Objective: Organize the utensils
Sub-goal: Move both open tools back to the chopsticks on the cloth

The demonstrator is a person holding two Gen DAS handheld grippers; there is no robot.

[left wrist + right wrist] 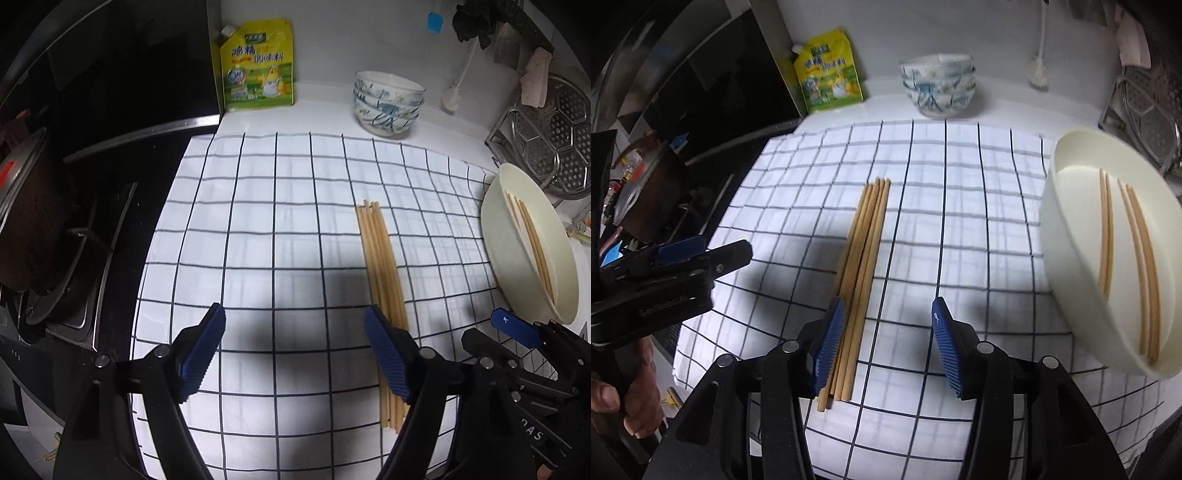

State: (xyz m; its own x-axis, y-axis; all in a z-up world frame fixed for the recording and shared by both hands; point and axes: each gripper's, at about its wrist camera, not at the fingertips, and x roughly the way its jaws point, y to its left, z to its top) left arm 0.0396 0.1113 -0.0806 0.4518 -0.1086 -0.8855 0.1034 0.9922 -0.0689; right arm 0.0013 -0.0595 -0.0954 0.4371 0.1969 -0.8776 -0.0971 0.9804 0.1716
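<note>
A bundle of chopsticks (pixel 862 266) lies on a checked cloth (pixel 258 221). Both grippers hang above it, jaws spread and empty: left gripper (pixel 295 354), right gripper (pixel 886 343). Each hides the bundle's near ends. More chopsticks lie in a cream tray (pixel 1067 258), partly cut off.

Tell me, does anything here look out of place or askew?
Nothing is spilled or broken. The chopsticks lie bundled on the cloth, their near ends slightly uneven. Four more lie in the tray, spread in loose pairs. Bowls stand stacked.
</note>
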